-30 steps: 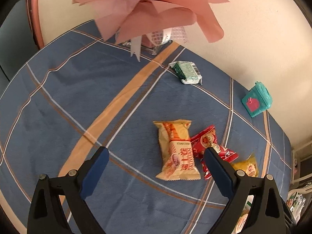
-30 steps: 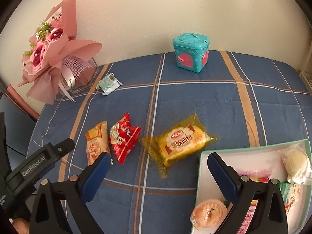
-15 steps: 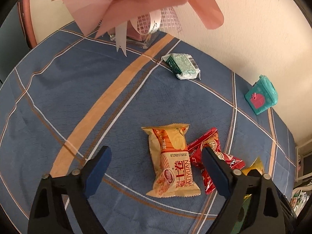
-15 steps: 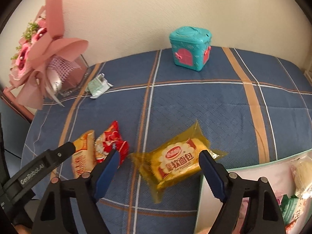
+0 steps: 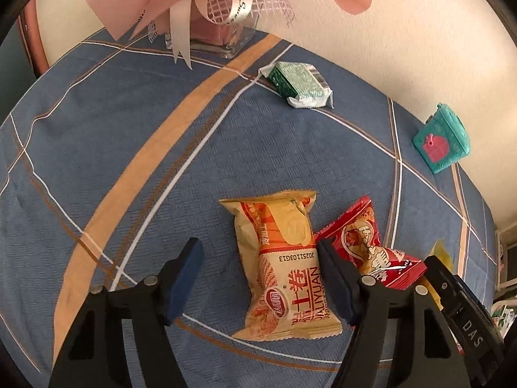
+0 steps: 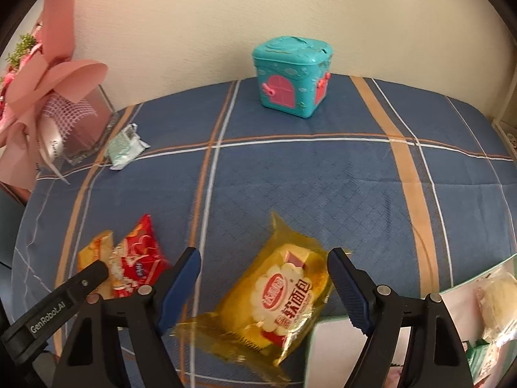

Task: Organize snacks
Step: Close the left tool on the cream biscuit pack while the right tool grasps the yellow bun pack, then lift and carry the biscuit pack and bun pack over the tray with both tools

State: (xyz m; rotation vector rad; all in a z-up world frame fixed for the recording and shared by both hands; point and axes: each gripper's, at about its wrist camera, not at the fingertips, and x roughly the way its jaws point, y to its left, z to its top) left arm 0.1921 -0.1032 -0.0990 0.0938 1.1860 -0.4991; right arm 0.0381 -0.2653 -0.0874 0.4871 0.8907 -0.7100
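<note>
An orange-and-beige snack packet (image 5: 278, 268) lies on the blue checked tablecloth (image 5: 129, 161), between the fingers of my left gripper (image 5: 258, 258). Its jaws are closing, and the left pad still stands apart from the packet. A red packet (image 5: 365, 245) lies against it on the right. In the right wrist view a yellow bread packet (image 6: 284, 294) lies between the fingers of my right gripper (image 6: 265, 258). These jaws are closing too, with gaps on both sides. The red packet (image 6: 139, 258) lies to its left.
A green-and-white packet (image 5: 297, 85) lies near the glass vase of a pink bouquet (image 6: 48, 90). A teal toy house (image 6: 292, 77) stands by the wall. At lower right a tray (image 6: 326, 355) holds several snacks. The left gripper's body (image 6: 64, 300) crosses the lower left.
Both grippers have come down and forward onto their packets, which now look larger. The fingers of both have drawn closer together.
</note>
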